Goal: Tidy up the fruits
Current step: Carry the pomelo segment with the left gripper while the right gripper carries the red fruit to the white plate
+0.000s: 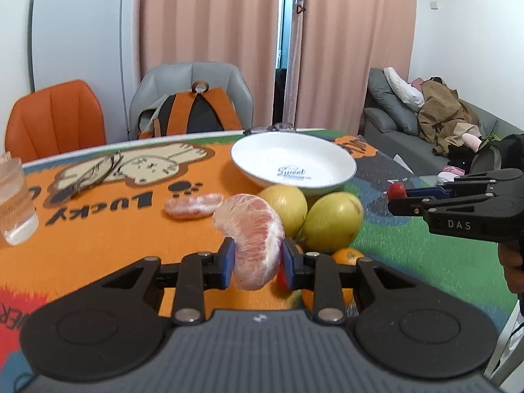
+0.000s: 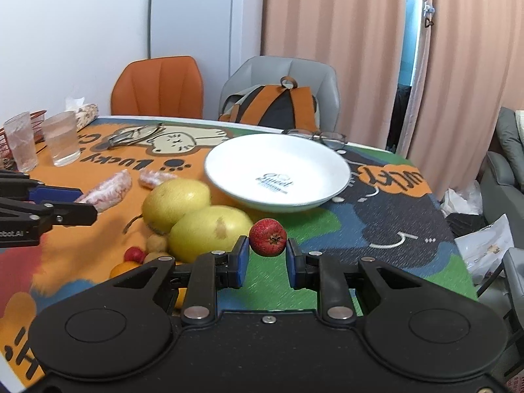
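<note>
Left wrist view: the left gripper squeezes a peeled pink fruit slice between its blue pads, up off the table. The slice is soft and wet, so it could squash or slip out. Over on the other side, the right gripper pinches a small red berry. It is round and could pop free and roll. The white bowl sits empty just behind two yellow fruits, which could get bumped on the way.

Home living-dining room, sofa, curtains, chairs, cartoon-mat table
</note>
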The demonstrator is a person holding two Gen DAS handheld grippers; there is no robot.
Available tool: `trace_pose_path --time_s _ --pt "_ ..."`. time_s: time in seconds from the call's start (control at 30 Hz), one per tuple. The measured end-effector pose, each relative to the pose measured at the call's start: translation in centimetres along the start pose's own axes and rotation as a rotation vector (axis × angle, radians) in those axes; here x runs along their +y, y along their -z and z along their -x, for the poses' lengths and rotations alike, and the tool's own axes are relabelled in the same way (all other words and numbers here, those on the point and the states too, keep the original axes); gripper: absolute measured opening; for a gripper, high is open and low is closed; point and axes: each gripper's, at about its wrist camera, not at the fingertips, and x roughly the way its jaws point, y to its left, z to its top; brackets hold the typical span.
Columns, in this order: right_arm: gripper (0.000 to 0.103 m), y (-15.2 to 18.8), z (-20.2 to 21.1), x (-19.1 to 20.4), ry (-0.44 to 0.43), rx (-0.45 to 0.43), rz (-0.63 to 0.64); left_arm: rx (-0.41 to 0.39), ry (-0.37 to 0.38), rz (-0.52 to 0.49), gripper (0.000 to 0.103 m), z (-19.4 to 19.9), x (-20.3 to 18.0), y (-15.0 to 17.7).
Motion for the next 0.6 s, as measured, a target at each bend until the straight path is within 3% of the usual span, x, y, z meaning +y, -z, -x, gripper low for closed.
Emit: trace_pose_path --time_s 0.6 --pt "0.022 -3.3 -5.0 -3.5 0.016 0.009 -0.044 -0.029 0.045 -0.014 0.029 -4.4 -1.0 -4.6"
